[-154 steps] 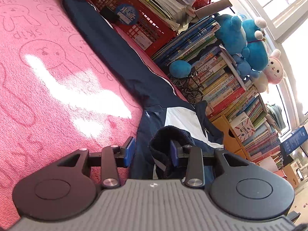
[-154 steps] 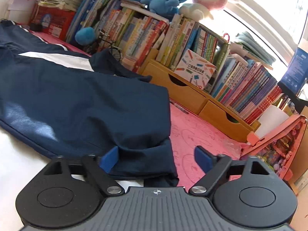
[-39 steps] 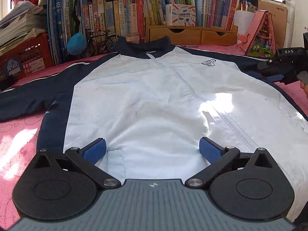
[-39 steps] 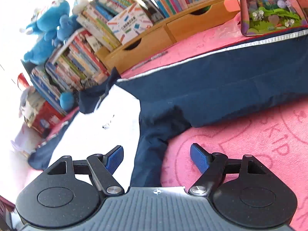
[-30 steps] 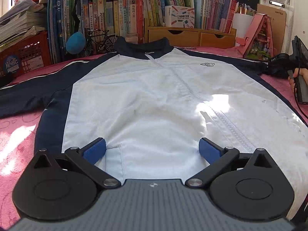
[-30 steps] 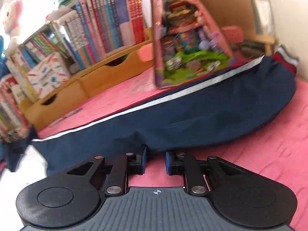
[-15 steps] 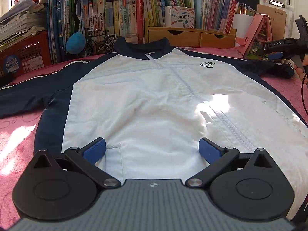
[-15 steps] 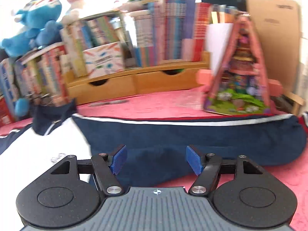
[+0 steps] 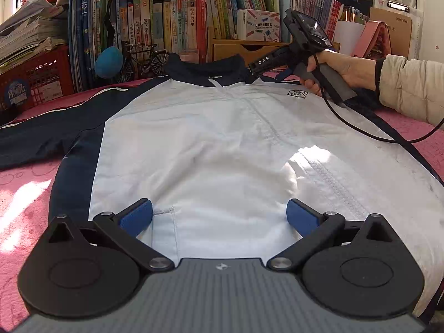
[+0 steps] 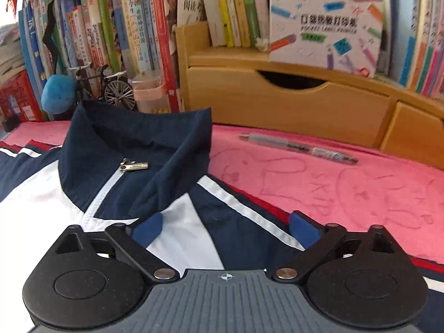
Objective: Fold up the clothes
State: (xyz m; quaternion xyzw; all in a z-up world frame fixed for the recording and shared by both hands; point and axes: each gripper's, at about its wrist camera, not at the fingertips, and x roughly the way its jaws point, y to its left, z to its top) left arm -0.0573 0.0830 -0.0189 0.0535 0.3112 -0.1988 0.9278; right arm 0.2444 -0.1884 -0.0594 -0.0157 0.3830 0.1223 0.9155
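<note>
A white and navy zip jacket (image 9: 222,138) lies spread flat, front up, on a pink blanket (image 9: 25,183), collar toward the books. My left gripper (image 9: 219,217) is open and empty, low over the jacket's hem. My right gripper (image 10: 224,226) is open and empty, over the jacket's shoulder (image 10: 238,230) just right of the navy collar (image 10: 138,144). In the left wrist view the right gripper's body (image 9: 294,44), held by a hand, hovers by the collar.
Books (image 9: 166,22) and wooden drawers (image 10: 277,102) line the far edge. A model bicycle (image 10: 108,86), a blue ball (image 9: 108,61) and a red crate (image 9: 33,80) stand at the back left. A pen (image 10: 297,148) lies on the blanket right of the collar.
My right gripper shut briefly at the right sleeve, opened, then moved left to the collar and shoulder. My left gripper stayed open over the hem.
</note>
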